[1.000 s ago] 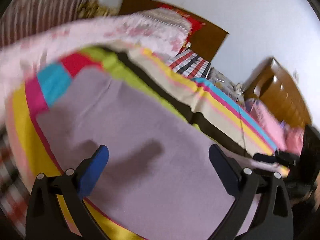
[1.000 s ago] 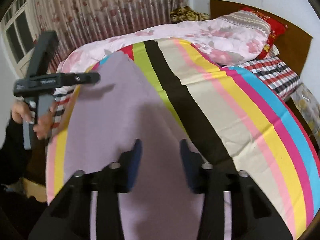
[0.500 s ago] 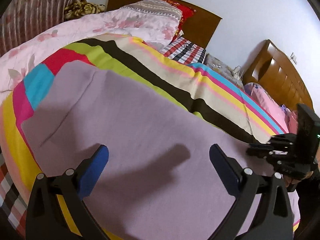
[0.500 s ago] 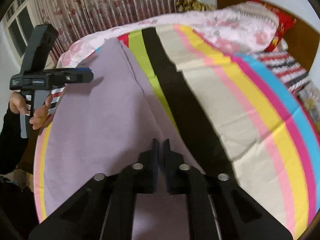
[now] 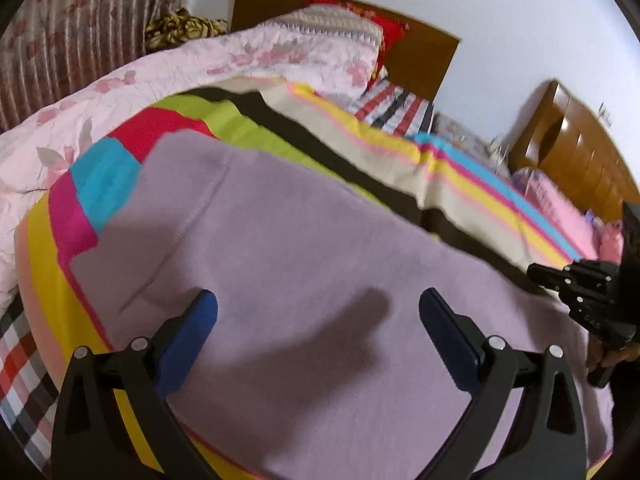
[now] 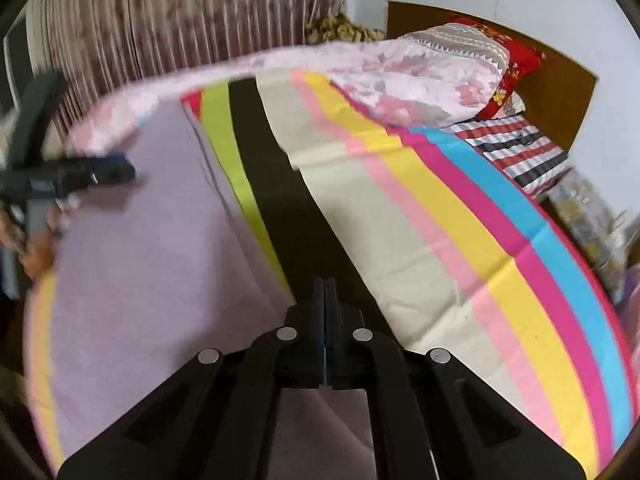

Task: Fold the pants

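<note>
Pants (image 5: 320, 280), pale lilac, lie spread flat on the striped bedsheet (image 6: 460, 240) of the bed, along the near edge; a stitched seam runs down the fabric in the left wrist view. No container appears in either view.

Left tool (image 5: 318, 308): jaws stand wide apart, blue pads (image 5: 200, 320) on either side, nothing between them; it hangs above the middle of the pants and casts a shadow on the cloth. Contact with the fabric is not evident. In the right wrist view the same tool (image 6: 116, 172) is seen side-on at the far end of the pants, held by a hand (image 6: 36, 248).

Right tool (image 6: 325, 292): jaws have just been closing and now stand pressed together. The tips sit at the pants' edge where it meets the sheet's black stripe; whether cloth is pinched between them cannot be told.

A pink floral quilt (image 5: 160, 80) and pillows (image 6: 480, 52) lie bunched toward the wooden headboard (image 5: 420, 52).
</note>
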{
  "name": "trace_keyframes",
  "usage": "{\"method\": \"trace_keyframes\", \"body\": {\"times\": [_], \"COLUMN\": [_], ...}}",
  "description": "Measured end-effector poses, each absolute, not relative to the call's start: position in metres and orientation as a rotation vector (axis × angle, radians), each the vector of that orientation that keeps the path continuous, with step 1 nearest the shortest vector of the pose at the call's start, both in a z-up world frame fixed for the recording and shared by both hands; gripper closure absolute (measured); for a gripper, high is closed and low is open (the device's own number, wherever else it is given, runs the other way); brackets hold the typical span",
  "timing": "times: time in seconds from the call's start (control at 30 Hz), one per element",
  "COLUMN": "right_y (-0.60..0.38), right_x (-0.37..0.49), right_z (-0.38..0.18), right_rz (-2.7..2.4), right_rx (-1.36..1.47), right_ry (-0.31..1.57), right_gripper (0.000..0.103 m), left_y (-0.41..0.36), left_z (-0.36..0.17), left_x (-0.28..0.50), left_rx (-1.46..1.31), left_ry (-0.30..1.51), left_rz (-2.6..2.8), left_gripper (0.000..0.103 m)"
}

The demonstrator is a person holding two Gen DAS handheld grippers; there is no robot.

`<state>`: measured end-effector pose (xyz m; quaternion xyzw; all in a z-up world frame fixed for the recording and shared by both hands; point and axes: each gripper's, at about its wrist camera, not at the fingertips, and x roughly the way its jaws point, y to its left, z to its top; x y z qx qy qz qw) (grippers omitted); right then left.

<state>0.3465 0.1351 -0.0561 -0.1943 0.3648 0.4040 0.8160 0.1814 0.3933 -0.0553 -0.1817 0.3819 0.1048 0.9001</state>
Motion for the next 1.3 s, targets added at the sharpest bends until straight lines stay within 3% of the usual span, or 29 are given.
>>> {"method": "trace_keyframes", "body": {"times": [0.07, 0.1, 0.13, 0.17, 0.2, 0.23, 0.27, 0.3, 0.4, 0.57, 0.8, 0.9, 1.27, 1.3], "right_y": [0.140, 0.147, 0.159, 0.168, 0.176, 0.183, 0.196, 0.206, 0.232, 0.255, 0.260, 0.253, 0.254, 0.249], "right_x": [0.344, 0.344, 0.344, 0.345, 0.345, 0.346, 0.350, 0.352, 0.357, 0.367, 0.351, 0.349, 0.356, 0.356], "right_z": [-0.043, -0.039, -0.036, -0.034, -0.033, -0.033, -0.036, -0.038, -0.044, -0.055, -0.066, -0.053, -0.065, -0.061], "right_rz": [0.929, 0.955, 0.977, 0.991, 1.007, 1.035, 1.059, 1.060, 1.108, 1.172, 1.188, 1.154, 1.091, 1.091], "right_rx": [-0.366, -0.360, -0.375, -0.385, -0.383, -0.376, -0.383, -0.399, -0.429, -0.457, -0.538, -0.512, -0.511, -0.502], "right_ry": [0.779, 0.786, 0.789, 0.785, 0.775, 0.776, 0.797, 0.809, 0.822, 0.869, 0.821, 0.757, 0.795, 0.810], "right_gripper": [0.097, 0.084, 0.068, 0.018, 0.011, 0.018, 0.046, 0.059, 0.065, 0.065, 0.094, 0.095, 0.094, 0.087], "left_y": [0.400, 0.404, 0.407, 0.409, 0.410, 0.410, 0.408, 0.407, 0.408, 0.419, 0.422, 0.424, 0.416, 0.417], "left_z": [-0.051, -0.049, -0.047, -0.046, -0.047, -0.048, -0.050, -0.052, -0.055, -0.057, -0.063, -0.058, -0.055, -0.054], "left_x": [0.177, 0.175, 0.173, 0.173, 0.173, 0.175, 0.177, 0.176, 0.172, 0.165, 0.176, 0.175, 0.174, 0.172], "left_rx": [-0.390, -0.402, -0.418, -0.437, -0.449, -0.452, -0.446, -0.442, -0.434, -0.448, -0.431, -0.439, -0.333, -0.331], "left_ry": [0.791, 0.785, 0.777, 0.769, 0.770, 0.783, 0.797, 0.803, 0.814, 0.801, 0.813, 0.791, 0.797, 0.797], "left_rz": [0.243, 0.250, 0.252, 0.247, 0.243, 0.246, 0.256, 0.262, 0.264, 0.273, 0.286, 0.285, 0.364, 0.375], "left_gripper": [0.002, 0.002, 0.002, 0.002, 0.002, 0.002, 0.002, 0.002, 0.002, 0.002, 0.002, 0.002, 0.002, 0.002]}}
